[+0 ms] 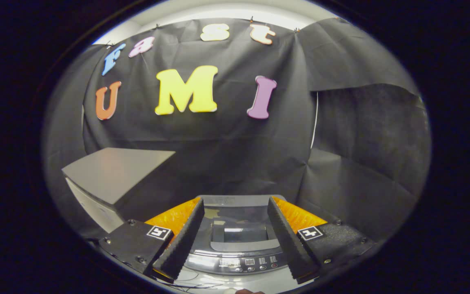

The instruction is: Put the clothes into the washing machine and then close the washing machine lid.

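Gripper (pixel 235 228) hovers over the washing machine (pixel 239 253), jaws wide, holding nothing. Lid (pixel 241 232) lies flat and shut between the fingers; clothes can't be made out — fits a finished load or one still waiting.

Glossy plastic washing machine (pixel 239 261) w/ shiny glass lid (pixel 239 234); matt grey box (pixel 112 173); ribbed jaws, apart.

**Supports in the booth**

A grey box-like stand (pixel 114 173) with a flat, bare top sits to the left, against the black cloth wall. Beside it, lower and between the spread fingers of the gripper (pixel 235 241), stands the washing machine (pixel 239 245), its lid down; what it rests on cannot be seen.
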Demonstrator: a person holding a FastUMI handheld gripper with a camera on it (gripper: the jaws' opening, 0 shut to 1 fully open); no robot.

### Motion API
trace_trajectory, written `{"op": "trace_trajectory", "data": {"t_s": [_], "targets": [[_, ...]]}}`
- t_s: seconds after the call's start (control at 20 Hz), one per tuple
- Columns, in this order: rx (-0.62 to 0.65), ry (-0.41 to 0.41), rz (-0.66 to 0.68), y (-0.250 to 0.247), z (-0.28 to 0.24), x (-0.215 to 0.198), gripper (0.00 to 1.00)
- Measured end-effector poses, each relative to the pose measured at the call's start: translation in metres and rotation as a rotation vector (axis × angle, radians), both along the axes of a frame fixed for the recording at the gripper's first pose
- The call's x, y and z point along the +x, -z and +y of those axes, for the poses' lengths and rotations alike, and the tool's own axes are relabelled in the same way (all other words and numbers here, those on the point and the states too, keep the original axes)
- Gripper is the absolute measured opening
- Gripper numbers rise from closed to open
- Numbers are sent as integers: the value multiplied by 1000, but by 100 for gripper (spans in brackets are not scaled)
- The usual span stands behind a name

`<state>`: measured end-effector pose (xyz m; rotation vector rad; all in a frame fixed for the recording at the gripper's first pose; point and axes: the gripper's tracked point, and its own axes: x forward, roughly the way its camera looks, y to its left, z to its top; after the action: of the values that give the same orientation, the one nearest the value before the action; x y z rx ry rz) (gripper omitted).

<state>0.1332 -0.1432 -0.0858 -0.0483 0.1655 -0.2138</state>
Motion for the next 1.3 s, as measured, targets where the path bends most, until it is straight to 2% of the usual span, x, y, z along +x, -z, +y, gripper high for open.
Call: {"op": "trace_trajectory", "data": {"t_s": [0.3, 0.9, 1.05, 1.3], "targets": [[-17, -62, -131, -36, 22, -75, 98], [31, -278, -171, -65, 38, -272, 98], [-2, -266, -180, -66, 28, -309, 98], [22, -256, -185, -68, 26, -357, 98]]}}
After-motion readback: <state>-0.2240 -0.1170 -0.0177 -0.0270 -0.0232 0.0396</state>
